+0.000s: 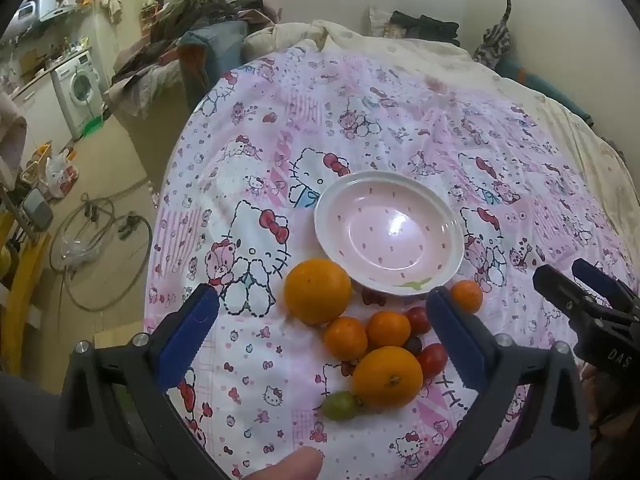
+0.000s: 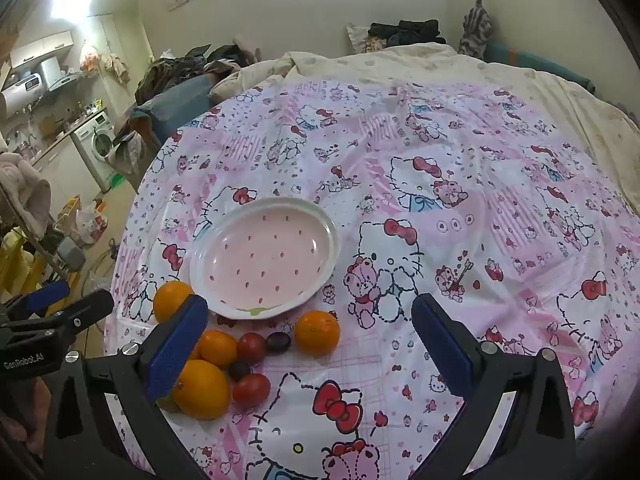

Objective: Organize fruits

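Grippers [image 1: 320, 312] [image 2: 308, 316] tilted down, wide apart

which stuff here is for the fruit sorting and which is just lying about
For the job:
- pink plate, empty
- oranges
- cherry tomatoes
- green tomato

Just lying about:
- pile of clothes
- washing machine
- cat
- hose on the floor

Five oranges [image 1: 317, 290], two red tomatoes [image 1: 433, 359], one green tomato [image 1: 341, 405], one plate [image 1: 390, 233]

My way to the plate [image 1: 387, 229] blocked by clustered fruit [image 1: 374, 332] at its near rim, bed [image 2: 500, 216] bare to its right, I pass freely there.
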The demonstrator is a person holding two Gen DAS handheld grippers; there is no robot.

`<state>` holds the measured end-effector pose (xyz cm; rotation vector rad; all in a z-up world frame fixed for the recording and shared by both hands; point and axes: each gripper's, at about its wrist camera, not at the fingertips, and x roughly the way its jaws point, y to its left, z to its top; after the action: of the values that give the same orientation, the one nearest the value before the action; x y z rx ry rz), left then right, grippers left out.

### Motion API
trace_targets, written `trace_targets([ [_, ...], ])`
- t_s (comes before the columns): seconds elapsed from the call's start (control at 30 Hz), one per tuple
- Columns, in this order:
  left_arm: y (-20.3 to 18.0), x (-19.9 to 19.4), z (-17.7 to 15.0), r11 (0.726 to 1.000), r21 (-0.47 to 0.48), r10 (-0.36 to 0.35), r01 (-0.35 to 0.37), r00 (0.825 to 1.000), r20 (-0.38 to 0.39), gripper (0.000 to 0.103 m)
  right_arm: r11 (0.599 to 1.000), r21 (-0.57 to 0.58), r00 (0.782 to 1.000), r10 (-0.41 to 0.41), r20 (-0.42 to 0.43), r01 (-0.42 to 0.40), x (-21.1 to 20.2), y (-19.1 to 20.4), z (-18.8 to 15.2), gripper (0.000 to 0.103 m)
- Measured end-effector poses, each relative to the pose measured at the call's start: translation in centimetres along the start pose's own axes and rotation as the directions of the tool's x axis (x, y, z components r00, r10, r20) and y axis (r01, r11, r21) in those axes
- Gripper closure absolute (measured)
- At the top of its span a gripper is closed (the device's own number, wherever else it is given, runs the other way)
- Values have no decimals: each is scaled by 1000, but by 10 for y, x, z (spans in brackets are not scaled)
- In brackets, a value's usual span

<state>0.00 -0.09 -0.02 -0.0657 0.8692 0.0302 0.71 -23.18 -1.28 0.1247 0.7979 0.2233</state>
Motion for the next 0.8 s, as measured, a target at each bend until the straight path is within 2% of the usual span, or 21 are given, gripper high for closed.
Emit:
trace_targets([
  [0.23,1,-6,-3,1000,2,-7,7,1000,12,0,1000,22,1000,-17,-15,17,1,-5,-1,0],
  [0.33,2,1,-4,1000,-9,-7,7,1000,-6,0,999,28,1000,-16,-21,16,5,-8,3,0],
  [0.8,5,-2,-1,1000,-16,-3,3,1000,-13,0,1000,23,1000,-11,0,11,3,-6,0,0],
])
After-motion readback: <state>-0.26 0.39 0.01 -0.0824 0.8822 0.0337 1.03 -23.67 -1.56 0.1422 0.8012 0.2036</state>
